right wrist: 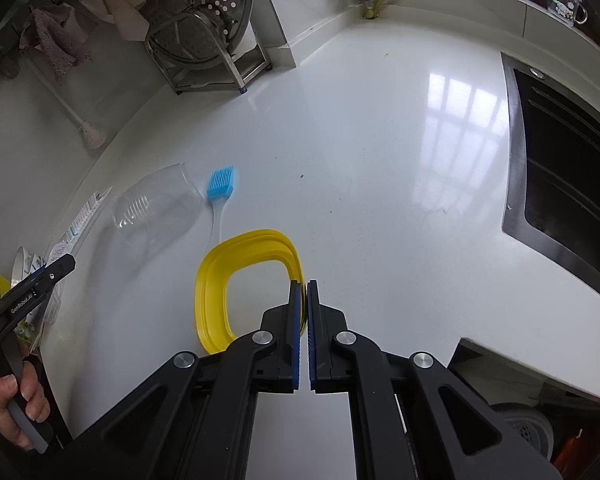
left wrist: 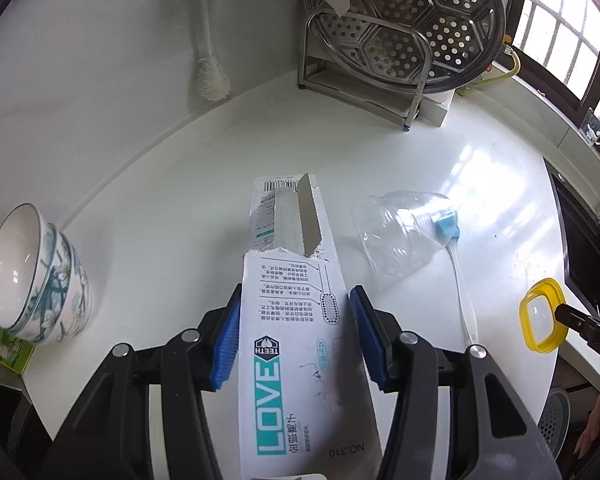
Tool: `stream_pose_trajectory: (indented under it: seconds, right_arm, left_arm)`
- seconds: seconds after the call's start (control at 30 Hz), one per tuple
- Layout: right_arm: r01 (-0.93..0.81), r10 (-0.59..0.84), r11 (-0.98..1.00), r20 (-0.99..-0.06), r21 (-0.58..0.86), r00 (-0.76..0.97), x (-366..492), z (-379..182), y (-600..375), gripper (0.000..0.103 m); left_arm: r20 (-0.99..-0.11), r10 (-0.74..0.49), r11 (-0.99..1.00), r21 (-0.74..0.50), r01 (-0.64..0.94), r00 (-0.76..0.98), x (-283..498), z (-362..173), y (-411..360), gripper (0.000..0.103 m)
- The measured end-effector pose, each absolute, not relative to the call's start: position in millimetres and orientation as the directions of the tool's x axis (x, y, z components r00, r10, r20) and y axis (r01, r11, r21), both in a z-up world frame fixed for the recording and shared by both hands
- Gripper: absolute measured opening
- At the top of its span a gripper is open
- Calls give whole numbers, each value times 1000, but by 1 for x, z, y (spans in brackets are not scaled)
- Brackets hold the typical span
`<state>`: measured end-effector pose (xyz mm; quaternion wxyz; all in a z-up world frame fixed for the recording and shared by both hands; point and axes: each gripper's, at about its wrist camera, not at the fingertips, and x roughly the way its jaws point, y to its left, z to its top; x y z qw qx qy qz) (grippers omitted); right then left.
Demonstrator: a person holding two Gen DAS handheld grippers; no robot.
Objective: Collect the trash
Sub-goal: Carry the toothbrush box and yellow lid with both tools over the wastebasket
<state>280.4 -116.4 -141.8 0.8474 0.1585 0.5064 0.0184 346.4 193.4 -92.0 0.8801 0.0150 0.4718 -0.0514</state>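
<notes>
A white toothbrush package card (left wrist: 300,340) with teal "LOVE" print, torn across its upper part, stands between the blue pads of my left gripper (left wrist: 295,296), which is shut on it above the counter. My right gripper (right wrist: 304,284) is shut on the edge of a yellow lid frame (right wrist: 208,292), held just over the white counter (right wrist: 380,140). In the left wrist view that yellow lid (left wrist: 528,312) hangs at the right edge. A clear plastic cup (left wrist: 396,232) lies on its side on the counter, touching a blue silicone brush (left wrist: 446,226).
Stacked patterned bowls (left wrist: 36,276) lie tipped at the left beside a yellow-green box. A steel rack with a perforated steamer tray (left wrist: 412,24) stands at the back wall, and a white brush (left wrist: 212,80) hangs left of it. A dark sink (right wrist: 572,176) lies to the right.
</notes>
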Motion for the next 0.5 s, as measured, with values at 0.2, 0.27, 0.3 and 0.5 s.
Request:
stream_pose_trajectory:
  seconds: [0.2,0.27,0.3,0.5]
  right_arm:
    - [88,233,945,-837,315,495,243,-132,-130,3]
    - [72,244,944,-830,321,501,229,-127,-137,3]
    - [64,247,945,-828,321,503,221,-124,-141,3]
    - [45,247,948,-818,315,520,175,-108,-173,3]
  left_arm:
    - [-821,-61,996,-9,94,568,290,-69,173,51]
    - [-816,-59,995,-2,99,575,272,-63,162,51]
    - [-814,-62,995,-3,102,578,262,-61,156,51]
    - [-807,-102,992,-35,125,582,210,-48,112,51]
